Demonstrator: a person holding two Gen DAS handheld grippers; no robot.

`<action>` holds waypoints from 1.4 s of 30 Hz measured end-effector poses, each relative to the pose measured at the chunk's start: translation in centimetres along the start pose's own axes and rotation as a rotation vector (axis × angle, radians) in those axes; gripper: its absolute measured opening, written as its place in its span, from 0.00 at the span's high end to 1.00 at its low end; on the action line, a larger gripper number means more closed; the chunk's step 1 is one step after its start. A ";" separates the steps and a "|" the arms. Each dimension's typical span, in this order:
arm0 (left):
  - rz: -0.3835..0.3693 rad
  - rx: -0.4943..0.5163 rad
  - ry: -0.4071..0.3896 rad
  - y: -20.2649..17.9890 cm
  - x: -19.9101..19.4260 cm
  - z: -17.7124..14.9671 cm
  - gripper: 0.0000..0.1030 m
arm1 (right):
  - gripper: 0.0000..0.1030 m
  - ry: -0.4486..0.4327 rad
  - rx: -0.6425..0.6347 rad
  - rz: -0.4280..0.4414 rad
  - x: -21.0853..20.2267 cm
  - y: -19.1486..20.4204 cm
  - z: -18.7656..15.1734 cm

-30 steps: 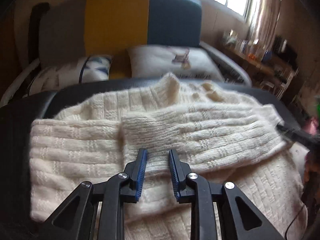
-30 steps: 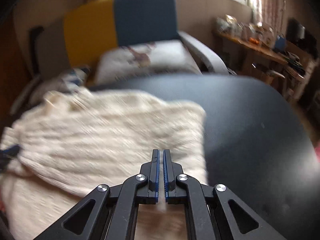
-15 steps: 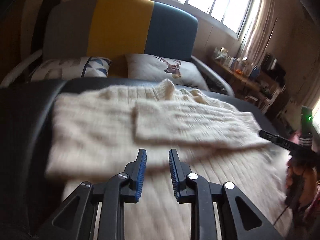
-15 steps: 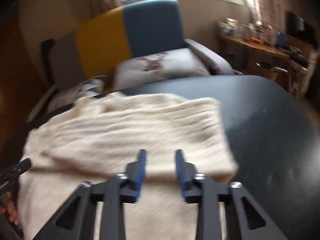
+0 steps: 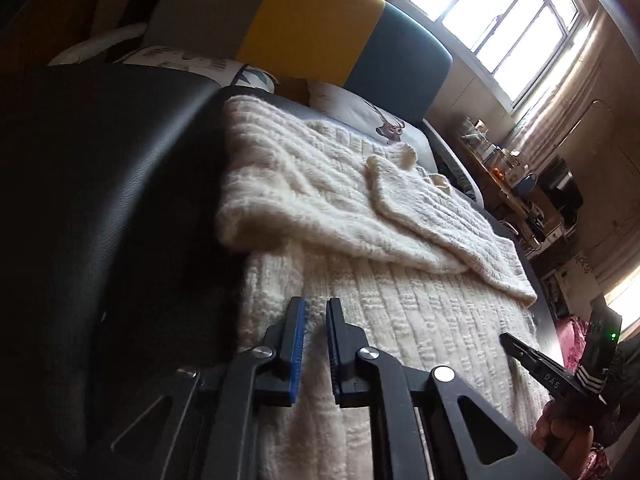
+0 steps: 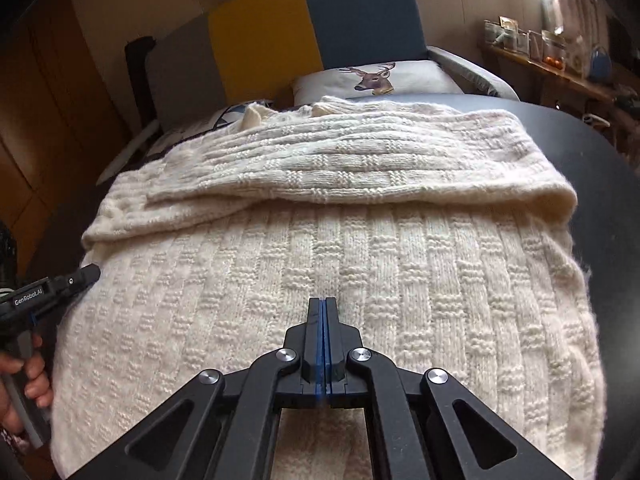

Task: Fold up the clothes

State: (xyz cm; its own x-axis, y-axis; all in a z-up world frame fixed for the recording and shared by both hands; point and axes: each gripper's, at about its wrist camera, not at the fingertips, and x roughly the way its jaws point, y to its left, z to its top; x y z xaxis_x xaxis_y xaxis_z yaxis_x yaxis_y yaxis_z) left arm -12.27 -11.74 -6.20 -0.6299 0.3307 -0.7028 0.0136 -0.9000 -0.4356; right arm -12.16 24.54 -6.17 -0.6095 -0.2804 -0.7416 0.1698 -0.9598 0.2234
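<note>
Both sleeves (image 6: 332,168) lie folded across the cream sweater (image 6: 320,280) on the dark table (image 6: 600,152), left gripper (image 5: 316,312) narrowly parted, right gripper (image 6: 324,308) pressed closed at the hem, pinch unclear; likely next: lift hem toward collar.

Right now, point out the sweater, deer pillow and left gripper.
sweater (image 6: 360,272), right wrist view, on its knit body.
deer pillow (image 6: 374,76), right wrist view, on the deer print.
left gripper (image 5: 316,324), left wrist view, between its fingertips.

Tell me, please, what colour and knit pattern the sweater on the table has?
The sweater is cream-white in a basket-weave block knit, clearest in the right wrist view.
</note>
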 end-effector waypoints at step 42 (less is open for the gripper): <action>0.251 0.448 -0.005 -6.7 -3.1 -7.1 0.73 | 0.84 0.031 -0.053 -0.120 -5.6 -4.1 -3.2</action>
State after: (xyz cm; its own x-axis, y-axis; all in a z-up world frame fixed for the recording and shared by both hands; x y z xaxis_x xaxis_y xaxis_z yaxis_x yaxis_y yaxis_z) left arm -4.91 -4.70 -5.03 -0.6534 0.0884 -0.7519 -0.1685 -0.9852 0.0306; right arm -6.94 30.05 -4.96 -0.6035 -0.1633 -0.7805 0.1385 -0.9854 0.0990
